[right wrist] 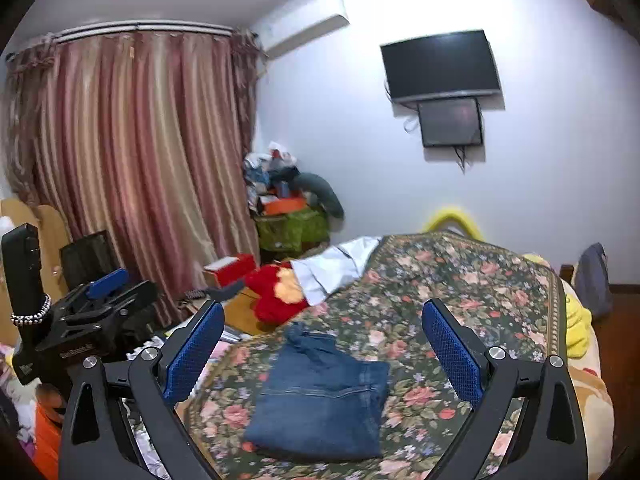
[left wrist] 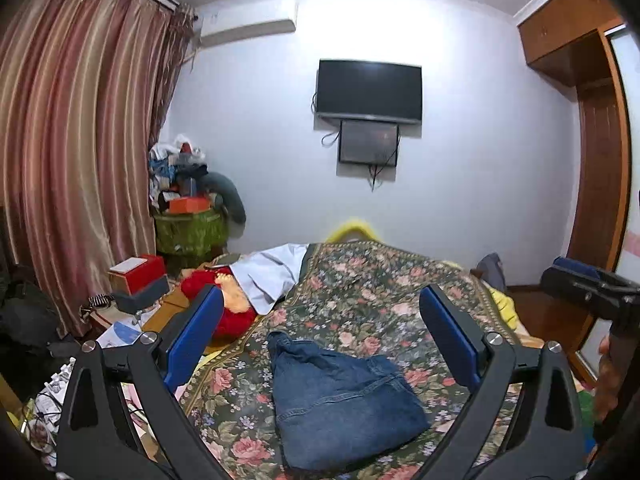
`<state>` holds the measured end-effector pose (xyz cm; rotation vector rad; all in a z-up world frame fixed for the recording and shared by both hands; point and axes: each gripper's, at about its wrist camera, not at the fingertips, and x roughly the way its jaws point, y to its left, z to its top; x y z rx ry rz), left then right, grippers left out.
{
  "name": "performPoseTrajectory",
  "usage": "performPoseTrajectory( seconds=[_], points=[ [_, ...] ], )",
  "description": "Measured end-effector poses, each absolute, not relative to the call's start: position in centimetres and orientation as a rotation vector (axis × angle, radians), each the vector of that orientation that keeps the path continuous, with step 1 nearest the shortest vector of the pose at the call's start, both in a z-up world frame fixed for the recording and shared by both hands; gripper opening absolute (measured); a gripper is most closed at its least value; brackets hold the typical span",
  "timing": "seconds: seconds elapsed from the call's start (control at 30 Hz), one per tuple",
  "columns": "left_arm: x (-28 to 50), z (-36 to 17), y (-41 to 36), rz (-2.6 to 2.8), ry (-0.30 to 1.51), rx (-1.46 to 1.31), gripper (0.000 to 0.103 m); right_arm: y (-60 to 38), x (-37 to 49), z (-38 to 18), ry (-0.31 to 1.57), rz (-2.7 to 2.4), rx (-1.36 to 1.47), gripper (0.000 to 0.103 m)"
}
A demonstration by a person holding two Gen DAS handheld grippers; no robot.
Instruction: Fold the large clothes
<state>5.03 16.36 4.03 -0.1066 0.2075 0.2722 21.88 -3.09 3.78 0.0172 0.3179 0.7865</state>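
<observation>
A pair of blue jeans [left wrist: 340, 400] lies folded into a compact bundle on the floral bedspread [left wrist: 372, 292]; it also shows in the right wrist view [right wrist: 320, 392]. My left gripper [left wrist: 322, 336] is open and empty, raised above and in front of the jeans, its blue pads [left wrist: 192, 336] wide apart. My right gripper [right wrist: 322, 344] is open and empty too, held above the jeans. The left gripper shows at the left of the right wrist view [right wrist: 108, 280]; the right gripper shows at the right edge of the left wrist view [left wrist: 588, 284].
A white garment [left wrist: 272, 276] and a red plush toy [left wrist: 224, 300] lie at the bed's far left. Boxes and clutter [left wrist: 136, 276] sit left of the bed by the curtain [left wrist: 72, 140]. A wardrobe [left wrist: 592, 160] stands right. A yellow blanket [right wrist: 576, 320] hangs off the right edge.
</observation>
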Motion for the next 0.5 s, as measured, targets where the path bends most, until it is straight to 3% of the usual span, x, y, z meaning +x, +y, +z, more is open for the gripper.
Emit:
performPoseTrajectory(
  seconds=[0.5],
  points=[
    [2.0,2.8,12.0,0.288,0.217,-0.034,0.102,-4.0,14.0,2.3,0.263,0.698,-0.057,0.100]
  ],
)
